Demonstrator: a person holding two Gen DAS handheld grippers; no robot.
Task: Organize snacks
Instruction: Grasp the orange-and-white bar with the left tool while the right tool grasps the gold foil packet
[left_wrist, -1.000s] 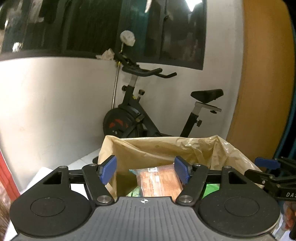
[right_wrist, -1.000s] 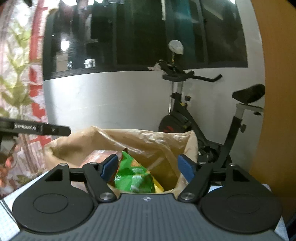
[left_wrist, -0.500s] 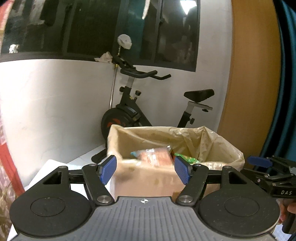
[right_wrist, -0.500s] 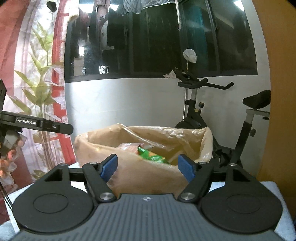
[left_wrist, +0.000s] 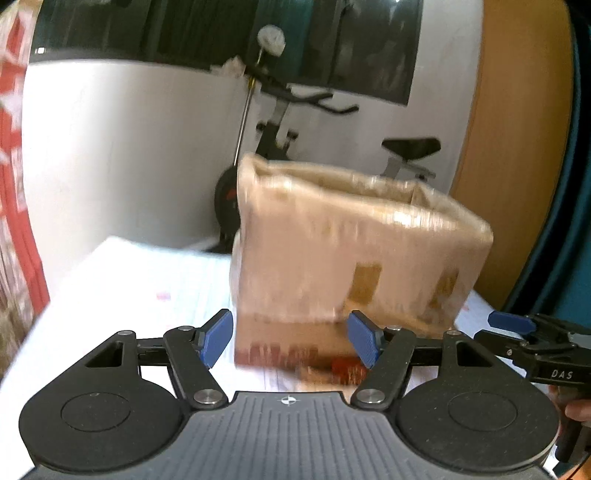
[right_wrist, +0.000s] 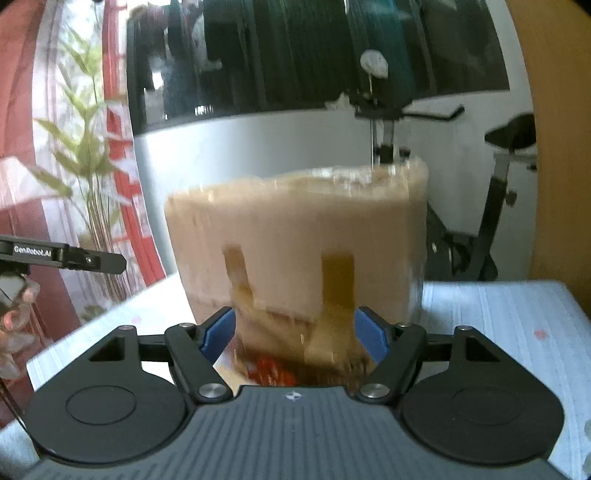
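Observation:
A tan cardboard box lined with a plastic bag (left_wrist: 354, 251) stands on the white table; it also fills the middle of the right wrist view (right_wrist: 299, 243). From this height its contents are hidden. My left gripper (left_wrist: 291, 341) is open and empty, low in front of the box. My right gripper (right_wrist: 295, 338) is open and empty, close to the box's front face, where two brown tape strips (right_wrist: 336, 280) show. The right gripper also shows at the right edge of the left wrist view (left_wrist: 517, 328). Both views are motion-blurred.
The table has a white cloth (left_wrist: 140, 280) with free surface left of the box, and more of it (right_wrist: 498, 325) to the right. An exercise bike (left_wrist: 288, 122) stands behind the table by the wall. A plant (right_wrist: 85, 155) and red curtain are at the left.
Both grippers have dropped and pulled back from above the box to table level in front of it. The snack packs inside are no longer visible. Both stayed open.

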